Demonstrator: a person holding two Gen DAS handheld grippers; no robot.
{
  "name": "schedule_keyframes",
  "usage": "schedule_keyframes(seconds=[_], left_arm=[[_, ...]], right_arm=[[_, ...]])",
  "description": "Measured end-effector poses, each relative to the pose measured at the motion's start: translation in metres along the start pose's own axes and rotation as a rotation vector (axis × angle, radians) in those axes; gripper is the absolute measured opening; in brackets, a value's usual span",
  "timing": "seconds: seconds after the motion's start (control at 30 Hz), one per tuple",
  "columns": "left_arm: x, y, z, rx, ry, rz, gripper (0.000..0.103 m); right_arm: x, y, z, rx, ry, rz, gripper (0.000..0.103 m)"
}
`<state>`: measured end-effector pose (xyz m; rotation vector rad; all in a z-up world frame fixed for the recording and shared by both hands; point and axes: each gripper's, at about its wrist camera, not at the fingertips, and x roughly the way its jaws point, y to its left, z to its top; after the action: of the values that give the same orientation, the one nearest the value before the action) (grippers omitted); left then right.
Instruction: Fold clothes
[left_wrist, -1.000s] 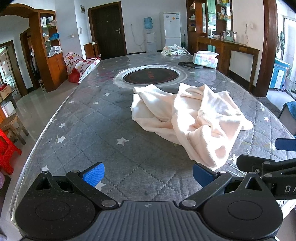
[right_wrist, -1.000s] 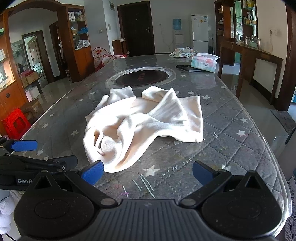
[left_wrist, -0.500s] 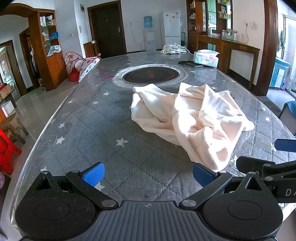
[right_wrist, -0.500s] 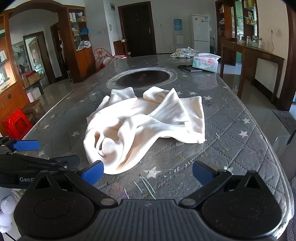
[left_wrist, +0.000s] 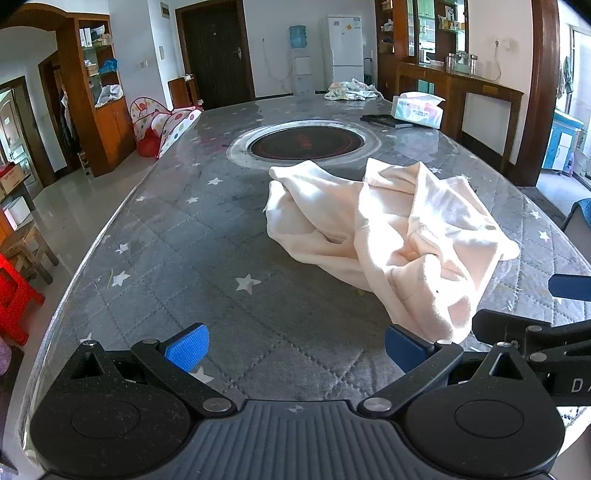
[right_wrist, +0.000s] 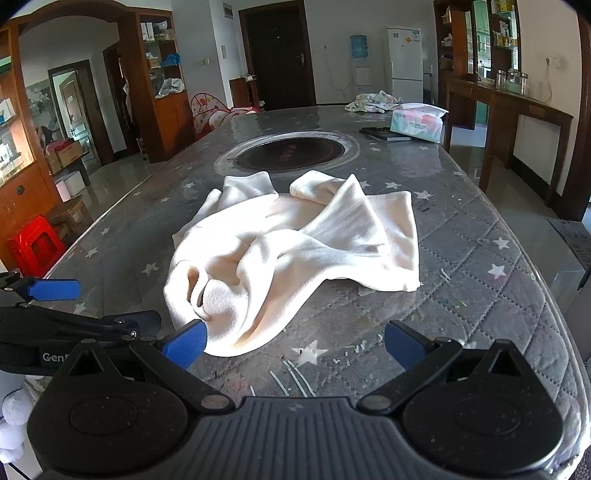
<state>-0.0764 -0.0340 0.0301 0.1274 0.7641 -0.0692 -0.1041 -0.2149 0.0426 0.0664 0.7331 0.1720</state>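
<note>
both grippers at the near end of the table (left_wrist: 184, 236), side by side, nothing held.

left gripper (left_wrist: 295, 345): jaws spread wide, blue pads apart over bare quilted star cover. the cream garment (left_wrist: 388, 236) lies ahead and to its right, crumpled in a heap. nearest drooping corner of the cloth sits just beyond the right pad (left_wrist: 402, 347), looks just beside it, can't tell if touching. left pad is well clear of the fabric.

right gripper (right_wrist: 293, 341): also wide open, empty. from this view the garment (right_wrist: 295, 251) is ahead and to the left of centre. its bunched near lobe lies right at the left pad (right_wrist: 184, 343), apparently touching or just short, can't confirm. right pad is over bare cover with a few light scraps scattered on it, well apart from the cloth.

so the cloth's near end falls between the two grippers, neither one closed on it.

garment state: unfolded, twisted, one flat panel spread toward the table's right side, far edge just short of the round inset hob (right_wrist: 290, 153) mid-table.

far end of table: tissue box (right_wrist: 417, 123), a dark flat item beside it, another bundle of cloth (right_wrist: 373, 101) behind.
</note>
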Motion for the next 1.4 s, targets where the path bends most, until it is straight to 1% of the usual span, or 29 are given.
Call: schedule_keyframes(seconds=[0.8,1.4], left_arm=[[0.013,0.007,0.016,-0.004,0.008,0.01,0.103],[0.028,0.01,0.033,0.011,0.0,0.014,0.103]], right_arm=[[0.019,0.002,0.014,-0.009,0.003,0.024,0.103],[0.029,0.002,0.034,-0.013,-0.037,0.039,0.102]])
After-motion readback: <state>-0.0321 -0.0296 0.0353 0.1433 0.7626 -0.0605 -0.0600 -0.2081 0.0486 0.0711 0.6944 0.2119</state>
